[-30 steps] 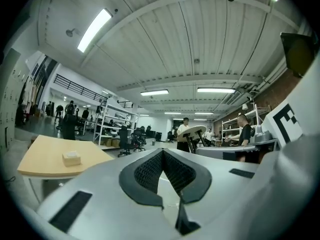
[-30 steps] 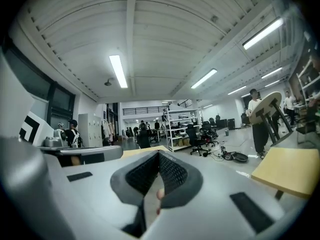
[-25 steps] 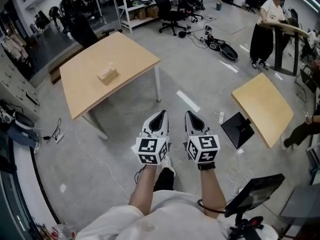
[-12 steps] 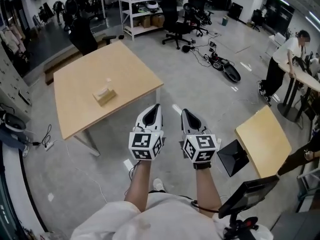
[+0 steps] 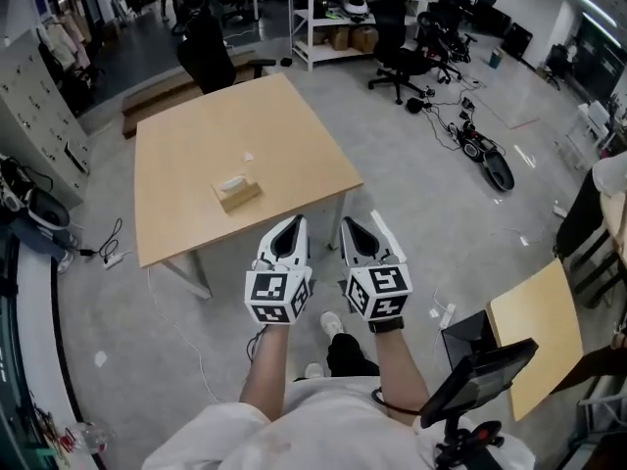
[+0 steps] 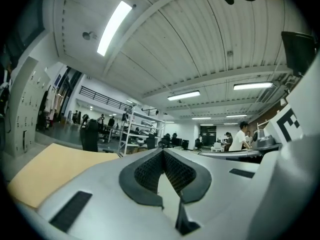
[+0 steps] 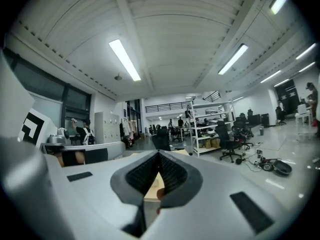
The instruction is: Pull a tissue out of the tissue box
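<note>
Closer to the surface (image 5: 186,145) the left claw (image 5: 293,223) and right claw (image 5: 352,225) are brought, both clenched empty; the tissue box (image 5: 238,194) is not yet reached.

A large open-plan lab or workshop-style office is shown; a bare polished concrete floor (image 5: 431,223) is set with pale wooden tables (image 5: 196,164); metal shelving (image 5: 333,13) loaded with boxes and gear is placed at the far side, with black swivel chairs (image 5: 397,52) beside it; grey lockers (image 5: 39,106) are lined along one wall; loose cables (image 5: 446,116) are left on the floor; long strip lights (image 7: 125,60) are fixed to a ribbed ceiling (image 6: 200,49).
</note>
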